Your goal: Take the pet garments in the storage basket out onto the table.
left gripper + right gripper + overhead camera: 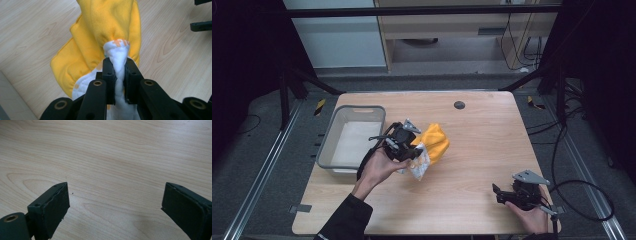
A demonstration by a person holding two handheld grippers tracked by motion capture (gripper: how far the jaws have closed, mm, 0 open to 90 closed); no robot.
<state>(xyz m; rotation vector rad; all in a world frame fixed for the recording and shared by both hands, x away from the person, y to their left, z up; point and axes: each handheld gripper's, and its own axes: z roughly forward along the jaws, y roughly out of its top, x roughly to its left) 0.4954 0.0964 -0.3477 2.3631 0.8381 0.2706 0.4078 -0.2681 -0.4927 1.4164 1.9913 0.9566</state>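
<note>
1. The light wooden table (pixel 472 150) carries everything; its near edge is cut off at the bottom of the high view.
2. A grey plastic bin (pixel 328 145) sits at the table's left side, its near wall partly hidden behind the person's left hand.
3. The yellow fleece cloth with a white, orange-printed lining (pixel 434 142) lies near the table's middle, just right of the bin; its white end is bunched and lifted, the print too small to make out.
4. The left hand-held gripper (pixel 119 75) is clamped tight on that white end.
5. The right hand-held gripper (pixel 113 202) rests wide open at the near right, holding nothing.
</note>
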